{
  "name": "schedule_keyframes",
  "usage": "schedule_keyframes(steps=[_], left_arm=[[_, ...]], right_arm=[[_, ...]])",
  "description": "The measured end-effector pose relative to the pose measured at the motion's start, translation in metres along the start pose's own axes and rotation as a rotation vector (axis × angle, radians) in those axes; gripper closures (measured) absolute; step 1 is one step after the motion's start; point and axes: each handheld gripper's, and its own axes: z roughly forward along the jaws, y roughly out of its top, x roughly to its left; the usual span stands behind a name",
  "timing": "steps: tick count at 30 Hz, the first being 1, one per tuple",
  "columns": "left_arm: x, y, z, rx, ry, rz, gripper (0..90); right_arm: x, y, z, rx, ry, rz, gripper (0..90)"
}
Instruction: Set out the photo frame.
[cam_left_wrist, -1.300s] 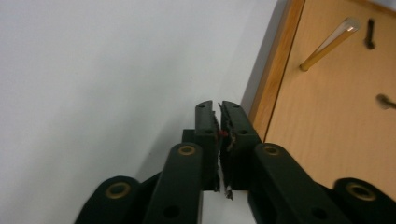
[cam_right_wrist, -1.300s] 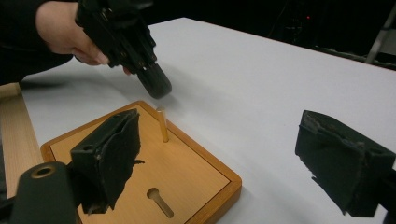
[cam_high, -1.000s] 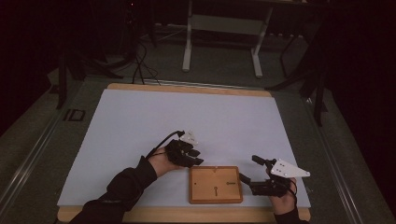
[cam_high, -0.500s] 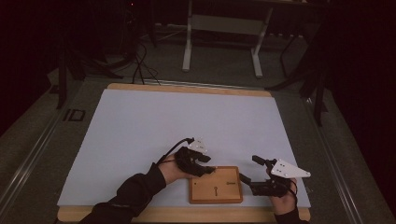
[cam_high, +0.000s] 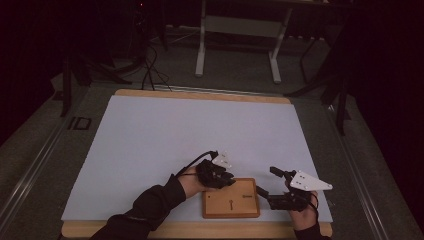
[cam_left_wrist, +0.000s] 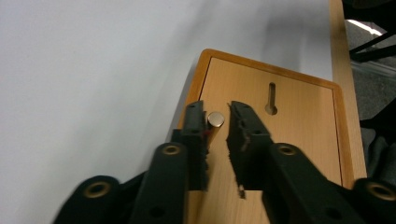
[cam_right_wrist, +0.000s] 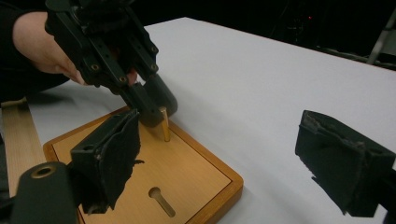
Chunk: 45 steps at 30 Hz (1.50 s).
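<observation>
A flat wooden board (cam_high: 220, 207) with a keyhole slot (cam_left_wrist: 271, 98) lies near the table's front edge. A small brass peg (cam_left_wrist: 215, 120) stands upright on the board (cam_right_wrist: 187, 172) by its far left corner. My left gripper (cam_left_wrist: 217, 106) points down over that corner, and its jaws have just been closing around the peg. The peg (cam_right_wrist: 164, 123) touches one pad, and a narrow gap shows before the other. My right gripper (cam_high: 266, 181) rests at the board's right edge. Its jaws stand wide apart (cam_right_wrist: 220, 115) with nothing between them.
A white mat (cam_high: 190, 135) covers the wooden tabletop, whose bare front edge (cam_high: 200, 229) runs just below the board. Behind the table stand a metal frame (cam_high: 237, 30) and cables (cam_high: 150, 70) on the dark floor.
My left gripper has moved right, from beside the board's left corner to over it, and has sunk a little. The right gripper has stayed still.
</observation>
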Motion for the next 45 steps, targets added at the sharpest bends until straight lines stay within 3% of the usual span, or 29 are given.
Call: schedule_keyframes(steps=[5, 8, 14, 20, 22, 26, 30, 33, 36, 38, 39, 41, 45], left_arm=[[0.001, 0.001, 0.002, 0.007, 0.006, 0.007, 82.5], [0.003, 0.002, 0.002, 0.008, -0.005, 0.015, 83.2], [0.014, 0.002, 0.003, 0.011, -0.072, -0.011, 83.1], [0.028, 0.004, 0.004, 0.007, -0.134, -0.068, 83.7], [0.033, 0.004, 0.004, 0.011, -0.16, -0.092, 83.8], [0.039, 0.005, 0.005, 0.02, -0.19, -0.103, 83.9], [0.044, 0.007, 0.006, 0.029, -0.216, -0.11, 84.0], [0.046, 0.009, 0.007, 0.041, -0.23, -0.114, 84.0], [0.049, 0.009, 0.007, 0.047, -0.244, -0.122, 84.0], [0.051, 0.009, 0.007, 0.051, -0.253, -0.126, 84.0], [0.051, 0.009, 0.008, 0.051, -0.256, -0.129, 84.0], [0.053, 0.01, 0.008, 0.05, -0.263, -0.135, 84.0], [0.056, 0.01, 0.009, 0.057, -0.279, -0.136, 84.0]], right_arm=[[0.002, 0.004, -0.002, -0.018, -0.016, -0.013, 13.4], [0.005, 0.006, -0.001, 0.004, -0.023, -0.037, 14.8], [0.013, 0.01, 0.001, 0.023, -0.025, -0.075, 14.7], [0.025, 0.018, -0.004, -0.001, -0.025, -0.2, 12.8], [0.03, 0.022, -0.005, 0.014, -0.012, -0.198, 12.2], [0.036, 0.026, -0.007, 0.037, 0.065, -0.157, 10.1], [0.044, 0.027, -0.009, 0.052, 0.088, -0.159, 10.0], [0.054, 0.025, -0.008, 0.106, 0.085, -0.228, 11.0], [0.065, 0.02, -0.008, 0.161, 0.064, -0.309, 19.3], [0.073, 0.016, -0.009, 0.194, 0.034, -0.379, 26.2], [0.079, 0.012, -0.012, 0.198, 0.0, -0.448, 30.3], [0.087, 0.007, -0.012, 0.24, -0.024, -0.529, 33.1], [0.097, -0.003, -0.013, 0.344, -0.047, -0.64, 38.3]])
